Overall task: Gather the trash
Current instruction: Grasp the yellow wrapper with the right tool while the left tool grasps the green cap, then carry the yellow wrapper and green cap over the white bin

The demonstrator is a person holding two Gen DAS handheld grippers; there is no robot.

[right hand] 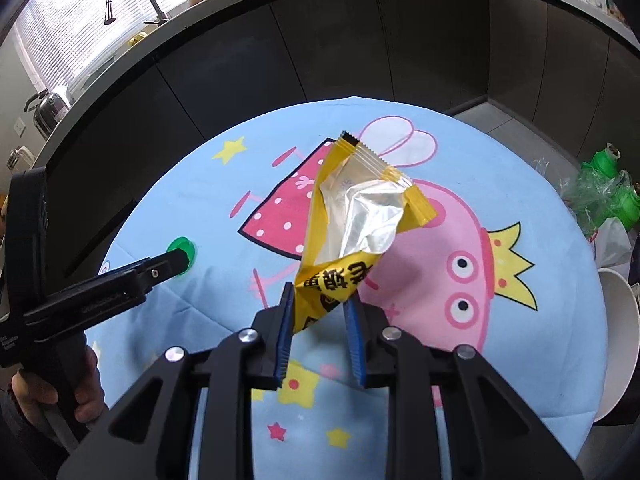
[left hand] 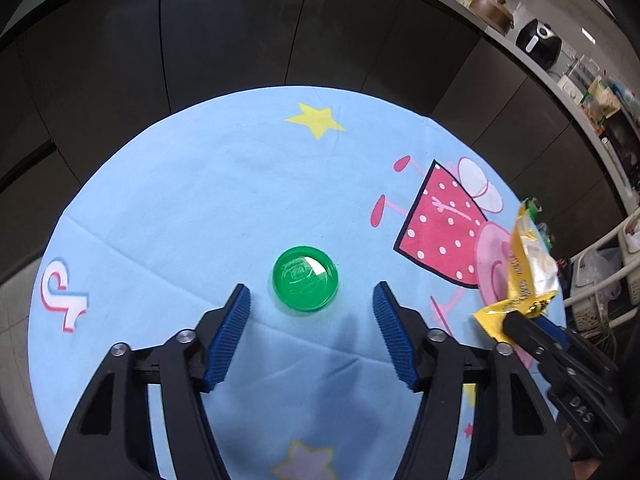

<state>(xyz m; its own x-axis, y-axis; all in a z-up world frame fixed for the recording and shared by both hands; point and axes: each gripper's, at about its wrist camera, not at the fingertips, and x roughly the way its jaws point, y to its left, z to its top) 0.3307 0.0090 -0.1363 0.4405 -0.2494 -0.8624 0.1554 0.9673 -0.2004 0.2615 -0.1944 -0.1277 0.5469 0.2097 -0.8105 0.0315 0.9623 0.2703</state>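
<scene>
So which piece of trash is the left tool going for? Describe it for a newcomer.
Start at the round table under the blue cartoon-pig cloth. Left of the pig's pink dotted dress lies a small green bottle cap, just ahead of the left tool. It's the only green, round item lying there.

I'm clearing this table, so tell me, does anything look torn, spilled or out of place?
The yellow wrapper in the right gripper is torn open and crumpled, its silver lining showing. A green bottle cap lies loose on the blue tablecloth, ahead of the open left gripper. Nothing spilled.
</scene>
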